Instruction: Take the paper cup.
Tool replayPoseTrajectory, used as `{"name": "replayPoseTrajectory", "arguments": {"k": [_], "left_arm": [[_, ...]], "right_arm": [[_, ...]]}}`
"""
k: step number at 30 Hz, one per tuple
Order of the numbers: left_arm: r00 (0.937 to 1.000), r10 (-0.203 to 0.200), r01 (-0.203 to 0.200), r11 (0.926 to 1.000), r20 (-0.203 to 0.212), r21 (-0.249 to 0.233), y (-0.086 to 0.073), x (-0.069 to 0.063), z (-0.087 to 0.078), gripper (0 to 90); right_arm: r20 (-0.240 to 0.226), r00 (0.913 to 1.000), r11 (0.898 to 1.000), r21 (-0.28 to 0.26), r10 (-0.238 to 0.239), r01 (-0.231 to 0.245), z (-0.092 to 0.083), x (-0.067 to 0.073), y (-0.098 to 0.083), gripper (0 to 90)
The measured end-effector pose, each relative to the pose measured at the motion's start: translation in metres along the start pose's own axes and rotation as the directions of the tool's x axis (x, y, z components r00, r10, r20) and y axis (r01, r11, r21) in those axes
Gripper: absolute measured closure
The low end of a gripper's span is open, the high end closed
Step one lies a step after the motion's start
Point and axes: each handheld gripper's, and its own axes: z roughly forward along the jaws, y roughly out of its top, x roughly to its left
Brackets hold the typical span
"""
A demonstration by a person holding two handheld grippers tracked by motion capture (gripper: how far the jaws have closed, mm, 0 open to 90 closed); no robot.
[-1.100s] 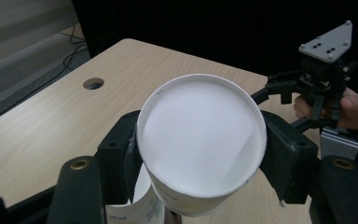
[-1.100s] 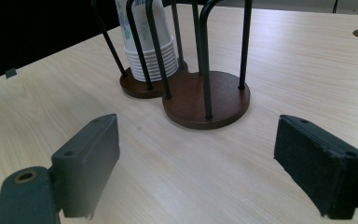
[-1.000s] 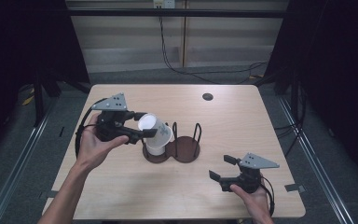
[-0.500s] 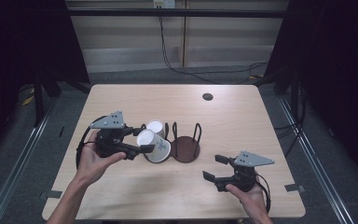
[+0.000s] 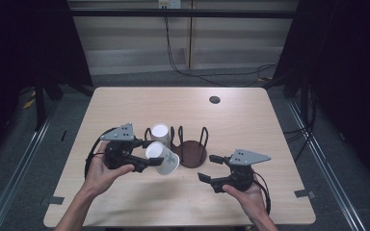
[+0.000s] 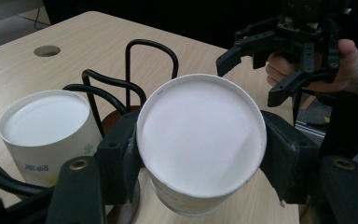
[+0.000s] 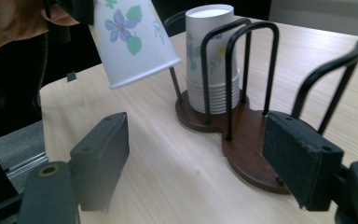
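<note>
A white paper cup (image 5: 166,161) with a flower print (image 7: 130,37) hangs tilted above the table, its base turned to the left gripper view (image 6: 200,135). My left gripper (image 5: 149,155) is shut on its sides (image 6: 203,179). Just behind it, a stack of like cups (image 5: 160,134) stands upside down in the left bay of a wire cup holder with a brown base (image 5: 195,155); the right bay (image 7: 254,154) holds nothing. My right gripper (image 5: 208,167) stands open near the front right of the holder, nothing between its pads (image 7: 200,161).
The wooden table (image 5: 250,125) has a round hole (image 5: 215,99) at the back right. Black wire loops (image 6: 142,60) rise from the holder. The person's hands come in from the near edge. Dark floor and rails surround the table.
My left gripper has drawn the cup off the stack and carried it toward the near side, tilting it. The right gripper has shifted a little left toward the holder.
</note>
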Motion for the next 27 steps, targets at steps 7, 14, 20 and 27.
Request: {"name": "replayPoseTrajectory", "arguments": {"k": [7, 14, 20, 27], "left_arm": [[0.9998, -0.002, 0.002, 1.0000, 0.019, 0.005, -0.003, -0.003, 0.006, 36.3], [0.9994, -0.010, 0.010, 0.9998, 0.034, 0.017, -0.005, -0.005, 0.010, 36.3], [0.9989, -0.026, 0.026, 0.9995, 0.039, 0.016, -0.005, -0.004, 0.009, 36.4], [0.9983, -0.030, 0.029, 0.9995, 0.050, 0.013, -0.006, -0.006, 0.011, 36.4]], "right_arm": [[-0.035, 0.9992, 1.000, 0.003, -0.021, 0.021, 0.013, 0.006, 0.008, 23.6], [-0.089, 0.9946, 0.999, -0.007, -0.053, 0.053, 0.027, 0.012, 0.017, 20.7], [-0.094, 0.9926, 0.997, 0.003, -0.077, 0.077, 0.035, 0.016, 0.022, 15.9], [-0.126, 0.9886, 0.996, 0.015, -0.083, 0.086, 0.049, 0.024, 0.018, 13.7]]}}
